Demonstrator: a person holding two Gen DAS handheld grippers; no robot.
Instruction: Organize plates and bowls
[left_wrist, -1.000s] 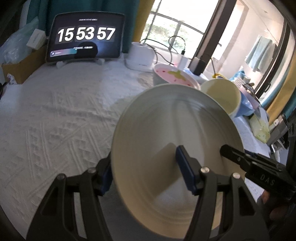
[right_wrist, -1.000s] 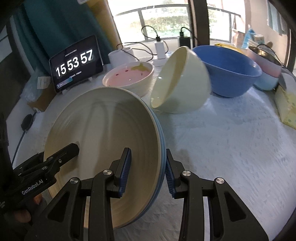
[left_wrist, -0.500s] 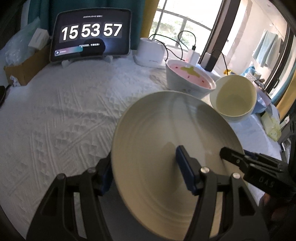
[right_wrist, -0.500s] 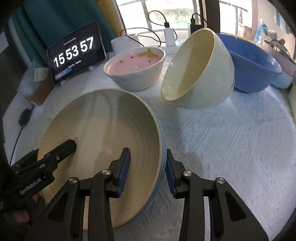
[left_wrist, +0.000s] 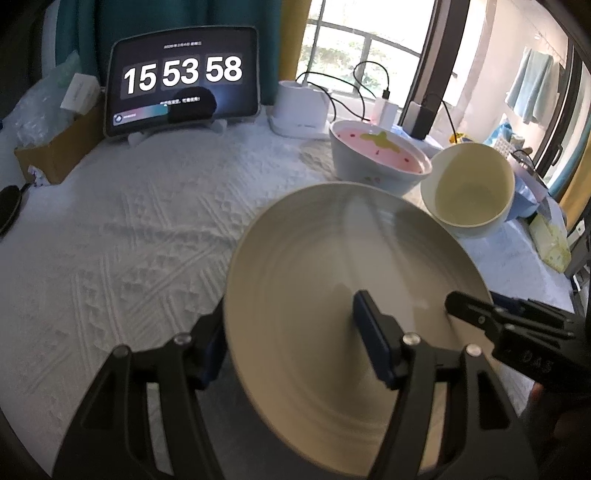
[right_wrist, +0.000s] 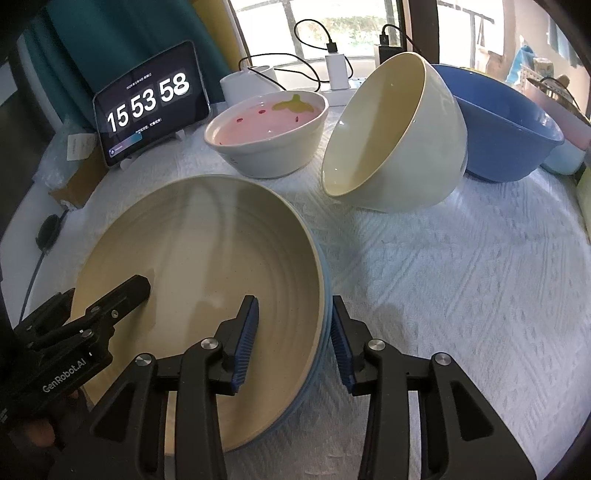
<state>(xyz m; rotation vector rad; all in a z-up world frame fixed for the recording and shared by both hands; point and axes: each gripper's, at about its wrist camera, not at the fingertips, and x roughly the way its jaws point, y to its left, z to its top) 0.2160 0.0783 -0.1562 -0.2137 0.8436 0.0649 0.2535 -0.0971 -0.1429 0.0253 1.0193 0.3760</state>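
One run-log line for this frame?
left tongs: straddle plate rim | right tongs: same | grip: unclear | cream bowl: tilted

The near edge of the cream plate (left_wrist: 332, 295) ran out of the bottom of the left wrist view, and its left rim hid the left gripper's near-left fingertip. In the right wrist view the tilted cream bowl (right_wrist: 402, 147) covered the left side of the blue bowl (right_wrist: 506, 125). Small print on the tablet (left_wrist: 181, 88) under the clock digits was too fine to read.
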